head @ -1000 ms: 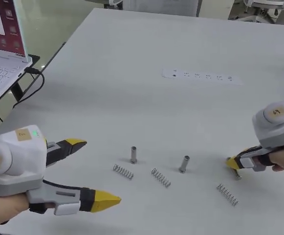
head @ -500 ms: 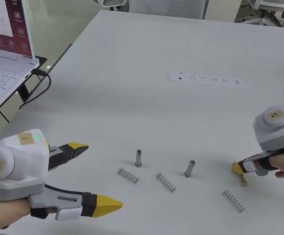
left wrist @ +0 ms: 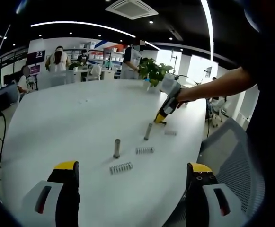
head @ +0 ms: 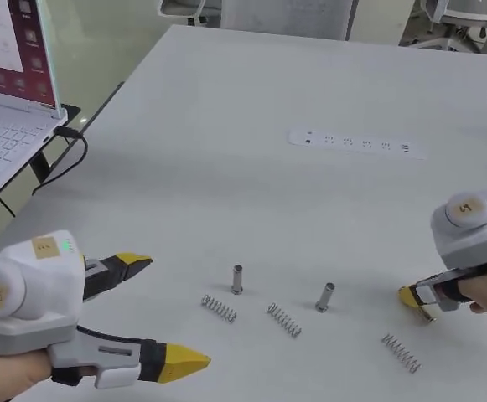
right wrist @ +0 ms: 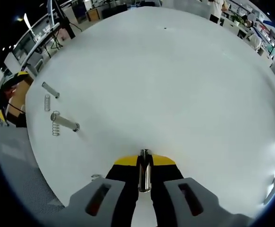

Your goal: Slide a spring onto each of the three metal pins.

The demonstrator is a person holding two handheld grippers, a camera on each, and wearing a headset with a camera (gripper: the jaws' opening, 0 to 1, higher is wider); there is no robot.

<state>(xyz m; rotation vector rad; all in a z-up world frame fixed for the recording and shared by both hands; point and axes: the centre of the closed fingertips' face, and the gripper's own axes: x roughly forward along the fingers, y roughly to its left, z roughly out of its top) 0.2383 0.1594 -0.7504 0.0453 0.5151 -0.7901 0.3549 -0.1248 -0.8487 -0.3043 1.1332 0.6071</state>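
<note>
Two metal pins [head: 237, 279] [head: 325, 296] stand upright on the white table [head: 251, 193]. Three springs [head: 218, 308] [head: 283, 320] [head: 401, 353] lie flat in front of them. At the right, my right gripper [head: 414, 298] is shut on a third metal pin [right wrist: 145, 172], low over the table just above the rightmost spring. My left gripper [head: 163, 311] hangs open at the bottom left, left of the pins, with nothing between its fingers. The left gripper view looks along the pins [left wrist: 117, 148] [left wrist: 148, 131] and springs [left wrist: 121, 167] toward the right gripper [left wrist: 162, 117].
A white power strip [head: 356, 142] lies farther back on the table. An open laptop [head: 0, 100] with a cable sits off the table's left edge. Office chairs stand behind the far edge.
The head camera has shifted, so the whole scene sits a little lower and to the right. Relative to the pins and springs, neither gripper has visibly moved.
</note>
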